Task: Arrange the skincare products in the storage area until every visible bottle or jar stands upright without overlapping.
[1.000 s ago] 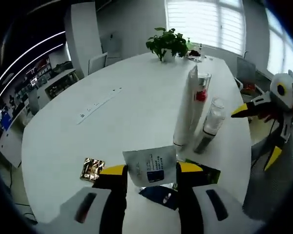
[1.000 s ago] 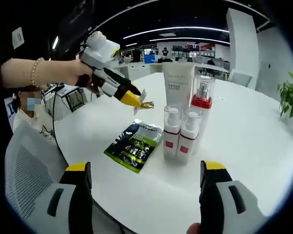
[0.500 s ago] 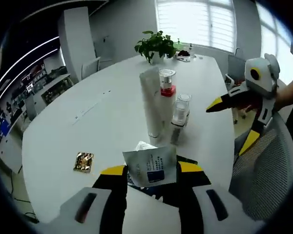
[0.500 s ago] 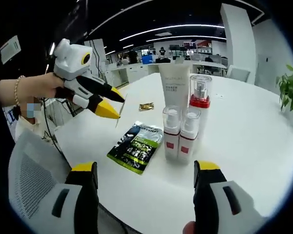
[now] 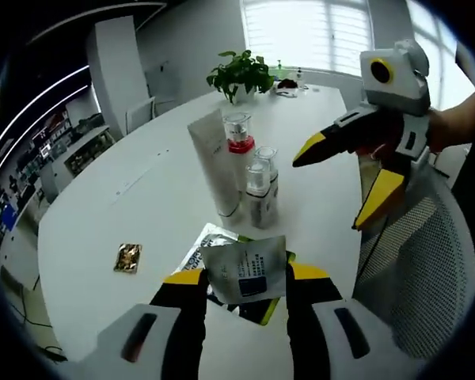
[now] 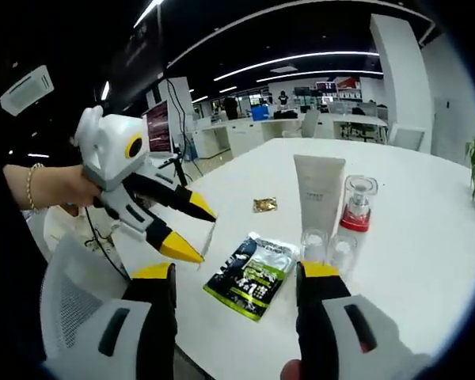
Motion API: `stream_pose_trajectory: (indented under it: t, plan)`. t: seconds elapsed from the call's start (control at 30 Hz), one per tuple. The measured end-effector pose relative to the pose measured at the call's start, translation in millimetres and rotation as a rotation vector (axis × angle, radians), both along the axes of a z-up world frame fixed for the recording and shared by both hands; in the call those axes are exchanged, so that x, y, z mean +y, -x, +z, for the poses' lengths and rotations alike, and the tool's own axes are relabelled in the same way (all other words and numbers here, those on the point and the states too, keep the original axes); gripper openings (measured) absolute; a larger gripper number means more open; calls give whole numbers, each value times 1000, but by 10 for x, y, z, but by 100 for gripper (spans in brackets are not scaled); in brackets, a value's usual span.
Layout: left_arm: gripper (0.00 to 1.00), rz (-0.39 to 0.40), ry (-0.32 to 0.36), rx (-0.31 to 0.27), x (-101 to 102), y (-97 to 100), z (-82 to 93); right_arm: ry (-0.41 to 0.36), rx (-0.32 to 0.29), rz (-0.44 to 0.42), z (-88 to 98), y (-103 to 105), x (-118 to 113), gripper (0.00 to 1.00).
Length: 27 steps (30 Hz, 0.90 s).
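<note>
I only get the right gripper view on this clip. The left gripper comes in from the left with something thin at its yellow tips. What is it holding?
Observer: In the left gripper view, the left gripper is shut on a white sachet that has small print and a blue patch on its face.
Operator: My own jaw hides all but the clear caps of the two small bottles. Are they standing?
Observer: Yes. The small bottles both stand upright on the table, side by side, right next to the white tube, which is also upright.
</note>
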<state>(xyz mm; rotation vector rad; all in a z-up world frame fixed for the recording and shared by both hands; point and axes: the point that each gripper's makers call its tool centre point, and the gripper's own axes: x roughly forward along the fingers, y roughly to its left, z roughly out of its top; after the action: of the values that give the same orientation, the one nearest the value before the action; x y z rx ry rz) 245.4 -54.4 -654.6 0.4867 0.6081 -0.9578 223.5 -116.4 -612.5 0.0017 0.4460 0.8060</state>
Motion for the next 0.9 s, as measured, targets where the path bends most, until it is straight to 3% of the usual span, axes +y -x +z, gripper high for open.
stream_pose_trajectory:
  t: [0.1,0.43,0.57,0.77,0.9]
  plan:
    - [38,-15,0,-3,-54,103,31,-15,2,24,45,-22,98,47]
    - [38,-33,7,-6,-127,254,30,-26,67,100,-30,-45,417,31]
    - [38,-48,-3,-10,-153,287,14,-18,103,90,-102,-89,440,21]
    - [39,-82,-29,-23,-219,345,4,-38,189,70,-217,-141,423,16]
    - [39,-95,-42,-29,-262,379,5,-37,210,62,-276,-142,389,9]
